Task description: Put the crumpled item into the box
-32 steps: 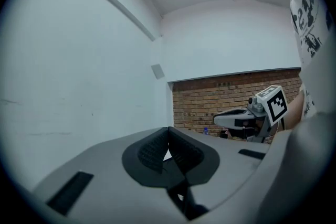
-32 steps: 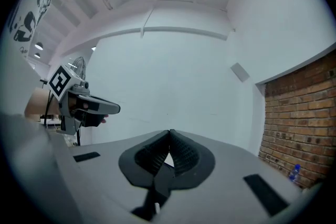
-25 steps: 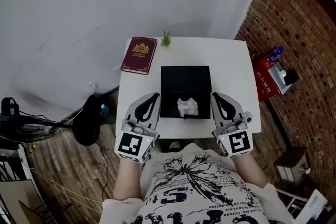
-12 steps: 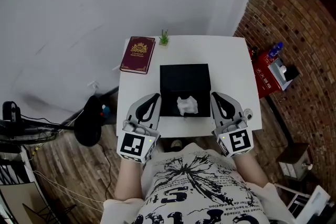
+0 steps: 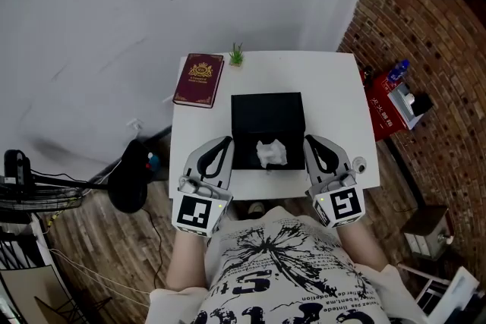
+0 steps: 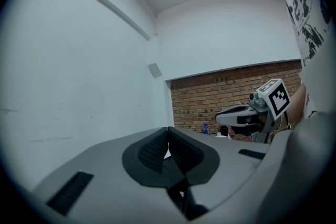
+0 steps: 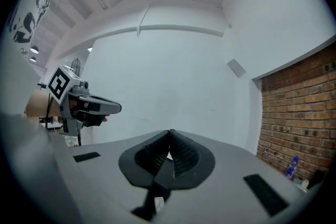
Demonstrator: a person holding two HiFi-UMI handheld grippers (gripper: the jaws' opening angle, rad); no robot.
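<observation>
A black open box [image 5: 267, 114] stands in the middle of the white table [image 5: 334, 87]. A crumpled white item [image 5: 271, 153] lies inside the box's outline, near its front wall. My left gripper [image 5: 225, 142] rests just left of the box's front corner, jaws shut with nothing between them [image 6: 168, 131]. My right gripper [image 5: 310, 141] sits just right of the box, also shut and empty [image 7: 170, 135]. Both gripper views look up over the table at walls. Each one shows the other gripper, the right gripper [image 6: 247, 114] and the left gripper [image 7: 89, 106].
A dark red book [image 5: 200, 79] lies at the table's far left corner, with a small green plant [image 5: 237, 55] beside it at the back edge. A black fan [image 5: 130, 174] stands on the floor to the left. Red and blue things [image 5: 395, 99] sit by the brick wall on the right.
Nothing has visibly changed apart from a small shift of the head view. Both grippers stay beside the box and the crumpled item lies where it was.
</observation>
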